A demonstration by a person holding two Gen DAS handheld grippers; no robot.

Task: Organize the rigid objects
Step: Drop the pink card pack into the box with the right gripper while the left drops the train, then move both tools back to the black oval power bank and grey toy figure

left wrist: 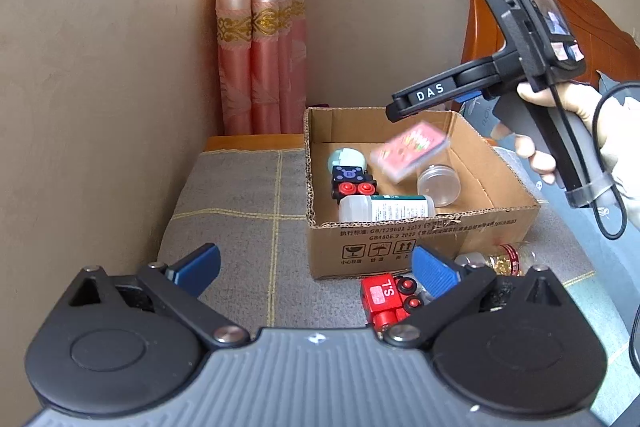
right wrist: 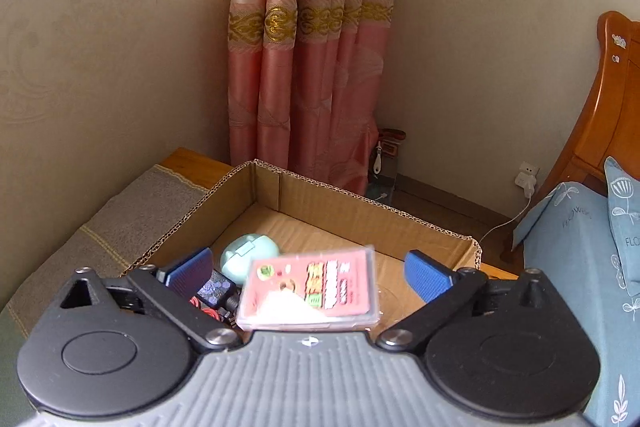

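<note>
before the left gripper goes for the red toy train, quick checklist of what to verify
1. Pink card box released by right gripper: ok, blurred, falling over the cardboard box.
2. Right gripper open: ok.
3. Left gripper open: ok, nothing between its pads.
4. Red toy train reachable: ok, outside the box beside the left gripper's right finger.
5. Card box settled: not ok.
6. Glass jar with gold contents clear of the train: cannot tell.
</note>
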